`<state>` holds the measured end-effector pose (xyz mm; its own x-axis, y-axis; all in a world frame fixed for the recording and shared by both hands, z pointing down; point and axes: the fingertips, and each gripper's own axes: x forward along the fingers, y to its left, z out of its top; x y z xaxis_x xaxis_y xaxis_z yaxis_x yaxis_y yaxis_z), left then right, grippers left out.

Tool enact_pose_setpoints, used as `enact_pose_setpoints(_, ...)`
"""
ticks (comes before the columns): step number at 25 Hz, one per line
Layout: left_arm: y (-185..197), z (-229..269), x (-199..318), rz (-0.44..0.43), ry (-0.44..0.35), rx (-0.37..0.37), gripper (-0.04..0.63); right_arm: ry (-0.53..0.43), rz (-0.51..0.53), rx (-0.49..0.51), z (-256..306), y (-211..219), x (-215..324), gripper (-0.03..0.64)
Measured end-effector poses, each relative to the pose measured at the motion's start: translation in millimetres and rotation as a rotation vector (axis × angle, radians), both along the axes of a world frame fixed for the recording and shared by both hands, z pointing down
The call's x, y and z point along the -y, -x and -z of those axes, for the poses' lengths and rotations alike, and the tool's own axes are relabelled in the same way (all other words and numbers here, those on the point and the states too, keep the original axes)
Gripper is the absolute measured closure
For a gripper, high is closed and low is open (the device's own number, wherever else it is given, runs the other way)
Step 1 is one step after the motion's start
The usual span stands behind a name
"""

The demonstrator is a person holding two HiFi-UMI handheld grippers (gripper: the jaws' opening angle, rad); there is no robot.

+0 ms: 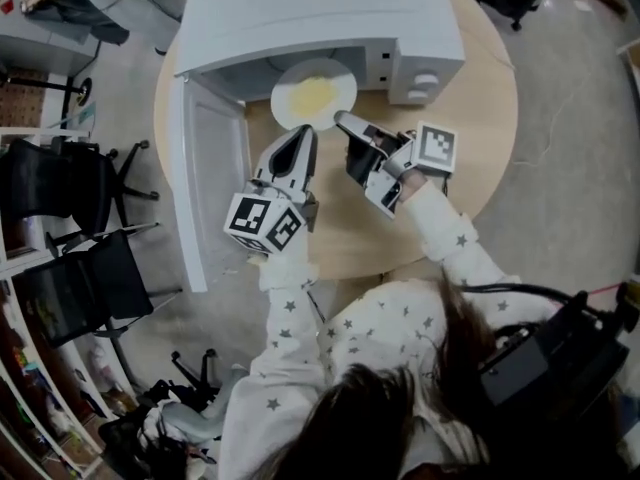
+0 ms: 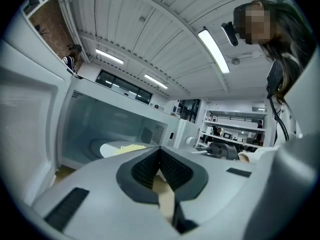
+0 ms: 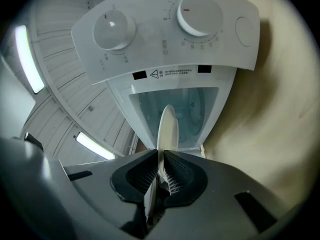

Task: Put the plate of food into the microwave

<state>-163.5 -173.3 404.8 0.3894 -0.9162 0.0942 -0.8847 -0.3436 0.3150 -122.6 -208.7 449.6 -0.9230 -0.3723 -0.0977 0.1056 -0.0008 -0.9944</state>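
A white plate [image 1: 313,95] with yellow food lies level at the mouth of the white microwave [image 1: 300,13], its far half under the roof. My right gripper [image 1: 340,120] is shut on the plate's near rim. In the right gripper view the plate [image 3: 166,126] stands edge-on between the pads of that gripper [image 3: 160,166], below the panel with two knobs [image 3: 170,29]. My left gripper [image 1: 305,133] hovers just left of the right one, close to the plate's front edge, shut and empty. In the left gripper view, the left gripper [image 2: 160,151] points at the plate [image 2: 120,147] and the cavity [image 2: 100,119].
The microwave door [image 1: 215,168] hangs open to the left, over the edge of the round wooden table [image 1: 470,118]. Black office chairs [image 1: 80,268] stand on the floor at the left. A black pack [image 1: 550,358] sits at the person's right side.
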Motion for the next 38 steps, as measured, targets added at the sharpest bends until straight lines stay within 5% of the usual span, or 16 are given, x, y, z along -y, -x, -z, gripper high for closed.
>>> enact_pose_setpoints(20, 12.8, -52.3, 54.0, -0.114, 0.019, -0.031, 0.600, 0.021, -0.220, -0.024, -54.1, 21.8, 64.4, 0.591)
enact_pose_setpoints(38, 3.8, -60.1, 74.7, -0.166, 0.046, -0.051, 0.600, 0.082, -0.310, -0.078, -55.9, 20.1, 80.4, 0.591)
